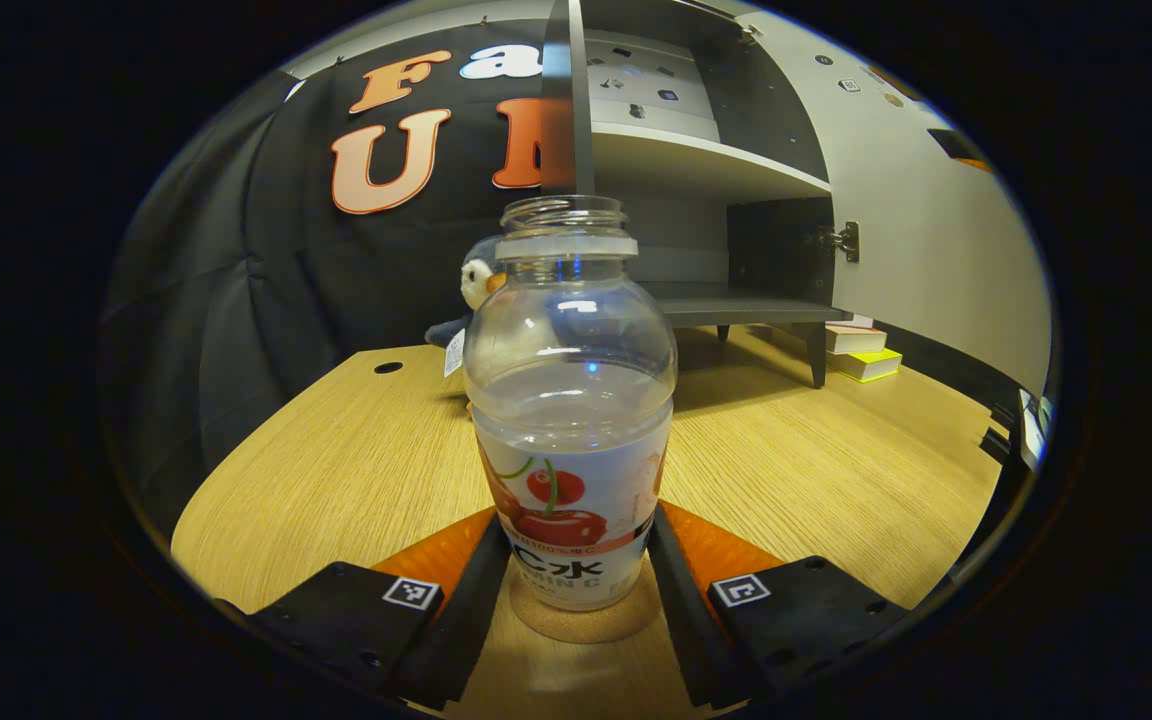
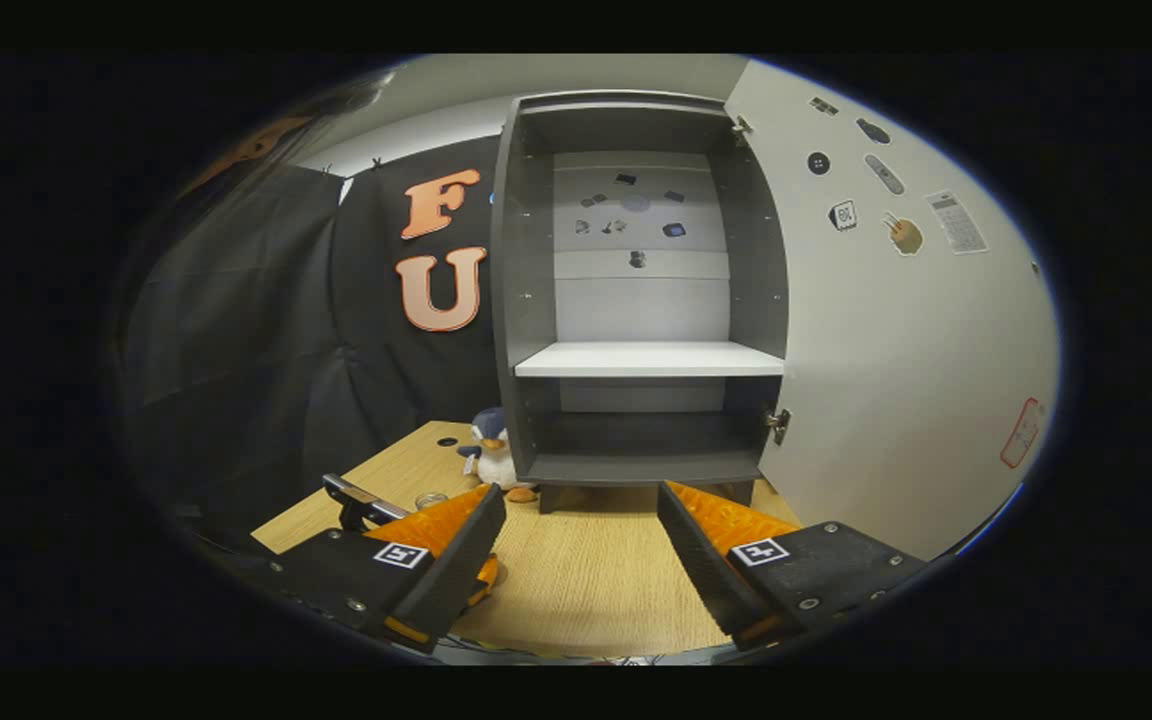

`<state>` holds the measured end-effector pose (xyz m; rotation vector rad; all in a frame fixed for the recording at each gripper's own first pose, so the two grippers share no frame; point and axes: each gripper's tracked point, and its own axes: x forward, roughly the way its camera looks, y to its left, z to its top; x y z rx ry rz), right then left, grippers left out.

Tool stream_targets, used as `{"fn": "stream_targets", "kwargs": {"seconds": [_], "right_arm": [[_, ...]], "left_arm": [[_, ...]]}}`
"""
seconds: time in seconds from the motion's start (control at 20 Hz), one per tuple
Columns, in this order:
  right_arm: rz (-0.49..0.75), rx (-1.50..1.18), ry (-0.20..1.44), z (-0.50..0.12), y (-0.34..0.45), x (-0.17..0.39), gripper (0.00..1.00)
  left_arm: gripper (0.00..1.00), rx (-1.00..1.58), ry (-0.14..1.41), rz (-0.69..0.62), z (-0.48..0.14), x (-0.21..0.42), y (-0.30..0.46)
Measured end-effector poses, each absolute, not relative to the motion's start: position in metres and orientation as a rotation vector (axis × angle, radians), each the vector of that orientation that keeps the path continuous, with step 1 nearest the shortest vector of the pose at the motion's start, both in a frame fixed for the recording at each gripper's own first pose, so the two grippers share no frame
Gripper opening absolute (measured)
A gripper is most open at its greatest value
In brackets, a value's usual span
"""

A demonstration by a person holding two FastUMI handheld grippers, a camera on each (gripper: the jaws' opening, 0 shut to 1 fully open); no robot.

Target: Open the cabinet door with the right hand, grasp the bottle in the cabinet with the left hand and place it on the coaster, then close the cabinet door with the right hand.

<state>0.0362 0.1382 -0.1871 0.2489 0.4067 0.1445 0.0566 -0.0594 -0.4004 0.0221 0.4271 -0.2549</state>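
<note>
My left gripper (image 1: 576,585) has its fingers (image 1: 471,590) on either side of the bottle (image 1: 570,400), right against the lower label; I cannot tell whether both truly press on it. The bottle is clear plastic, round-shouldered, uncapped, with a threaded neck and a little clear liquid inside. Its wrap is white with red cherries and green stems, and a dark band at the bottom. It stands upright on the coaster (image 1: 581,625), a round cork disc on the table (image 1: 336,470), which is pale wood with a fine straight grain and a round hole near the far edge.

Behind the bottle sits a plush penguin (image 1: 476,285), and beyond it the cabinet (image 1: 726,170), dark grey with a white shelf, standing on short legs. Its door (image 1: 926,240) hangs open on a metal hinge, smooth and light, with small stickers on its inner face. A few books (image 1: 861,350) lie stacked under it, one with a yellow cover.

My right gripper (image 2: 581,540) is held wide, nothing between its fingers, facing the open cabinet (image 2: 641,290). The door (image 2: 896,330) stands swung out to the right, stickers too small to read. The penguin (image 2: 489,445) sits by the cabinet's left foot.
</note>
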Motion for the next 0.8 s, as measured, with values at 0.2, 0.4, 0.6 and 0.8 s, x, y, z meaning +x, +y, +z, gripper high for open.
{"fn": "stream_targets", "kwargs": {"seconds": [0.2,0.4,0.6,0.8], "right_arm": [[0.138,0.26,0.404,-0.185,0.138,0.034,0.94],[0.13,0.263,0.403,-0.182,0.135,0.029,0.94],[0.125,0.272,0.397,-0.177,0.133,0.027,0.94],[0.131,0.27,0.399,-0.176,0.135,0.022,0.94]], "left_arm": [[0.84,0.016,0.441,-0.254,-0.401,0.055,-0.06],[0.85,0.008,0.451,-0.249,-0.4,0.055,-0.059],[0.85,0.012,0.452,-0.251,-0.398,0.054,-0.059],[0.98,0.021,0.423,-0.262,-0.387,0.056,-0.064]]}}
